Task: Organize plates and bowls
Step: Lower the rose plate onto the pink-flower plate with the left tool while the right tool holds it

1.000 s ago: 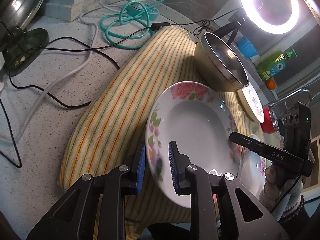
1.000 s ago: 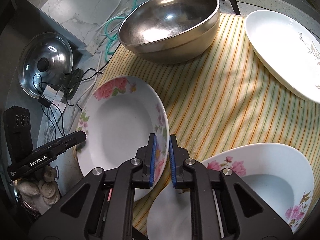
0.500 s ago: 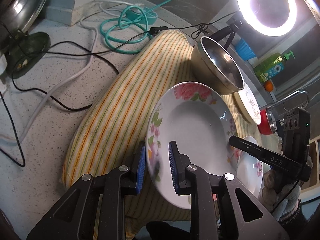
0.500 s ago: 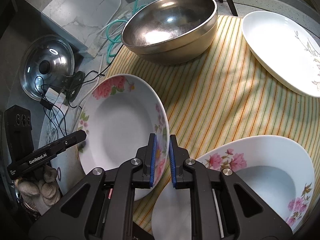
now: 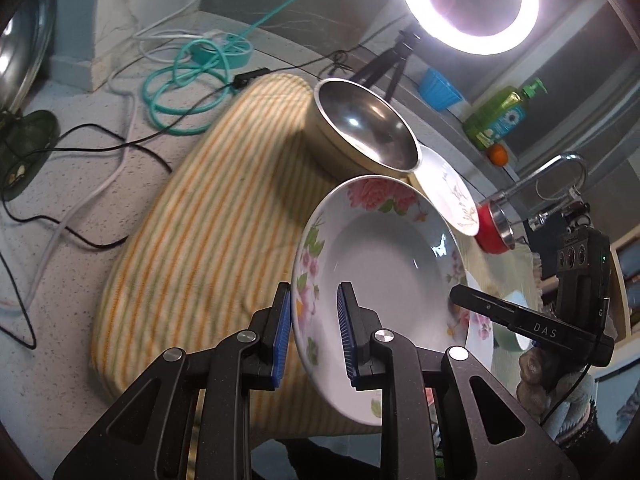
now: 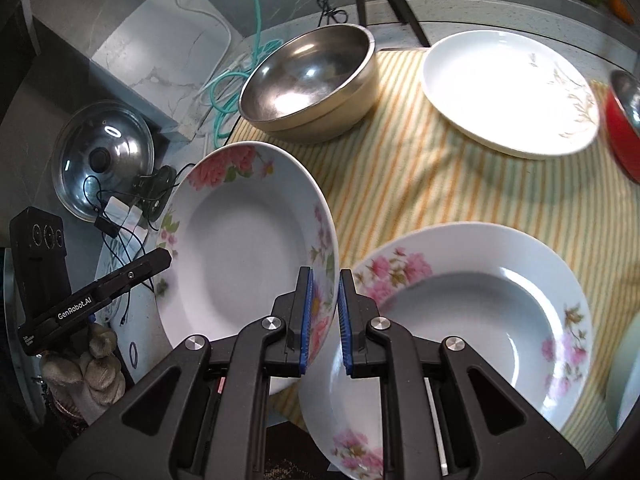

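Note:
A floral deep plate (image 5: 384, 264) (image 6: 248, 240) is held in the air above the striped cloth (image 5: 216, 216), gripped at opposite rims by both grippers. My left gripper (image 5: 314, 334) is shut on its left rim. My right gripper (image 6: 323, 316) is shut on its right rim. A second floral plate (image 6: 472, 320) lies on the cloth just right of my right gripper. A steel bowl (image 6: 312, 80) (image 5: 360, 128) and a white plate (image 6: 508, 92) sit further back.
A red bowl (image 6: 624, 128) is at the right edge. A pot lid (image 6: 104, 160), cables (image 5: 188, 80) and a ring light on a tripod (image 5: 468, 0) stand on the counter. A soap bottle (image 5: 504, 116) and a tap (image 5: 560, 172) are behind.
The floral plate has been lifted off the cloth and carried rightward toward the second floral plate, with both grippers still on its rims.

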`<state>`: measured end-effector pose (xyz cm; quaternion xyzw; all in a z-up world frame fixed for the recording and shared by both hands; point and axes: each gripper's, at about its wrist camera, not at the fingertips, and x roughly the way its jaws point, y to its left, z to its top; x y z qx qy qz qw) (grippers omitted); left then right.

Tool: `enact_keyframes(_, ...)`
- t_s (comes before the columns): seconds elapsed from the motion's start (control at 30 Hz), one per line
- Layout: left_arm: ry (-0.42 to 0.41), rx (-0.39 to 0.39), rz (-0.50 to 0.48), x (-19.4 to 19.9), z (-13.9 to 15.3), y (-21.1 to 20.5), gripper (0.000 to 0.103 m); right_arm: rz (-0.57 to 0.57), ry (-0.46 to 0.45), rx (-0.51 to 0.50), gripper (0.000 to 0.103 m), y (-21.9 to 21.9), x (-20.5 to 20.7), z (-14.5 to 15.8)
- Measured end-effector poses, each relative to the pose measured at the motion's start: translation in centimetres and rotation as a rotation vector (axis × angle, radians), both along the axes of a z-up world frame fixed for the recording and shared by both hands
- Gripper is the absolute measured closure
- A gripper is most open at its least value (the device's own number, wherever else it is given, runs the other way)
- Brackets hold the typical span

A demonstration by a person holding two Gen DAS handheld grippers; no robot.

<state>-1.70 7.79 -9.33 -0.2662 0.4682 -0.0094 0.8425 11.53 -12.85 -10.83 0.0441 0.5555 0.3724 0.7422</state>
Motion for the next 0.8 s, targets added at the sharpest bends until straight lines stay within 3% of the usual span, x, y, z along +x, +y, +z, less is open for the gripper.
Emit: enact_keyframes(0.8,0.062,-0.008,-0.328,4.1,-1.8,-11.3,0.082,-0.281,0.079,-0.062,0.090,-13.7,-2.1,-2.6)
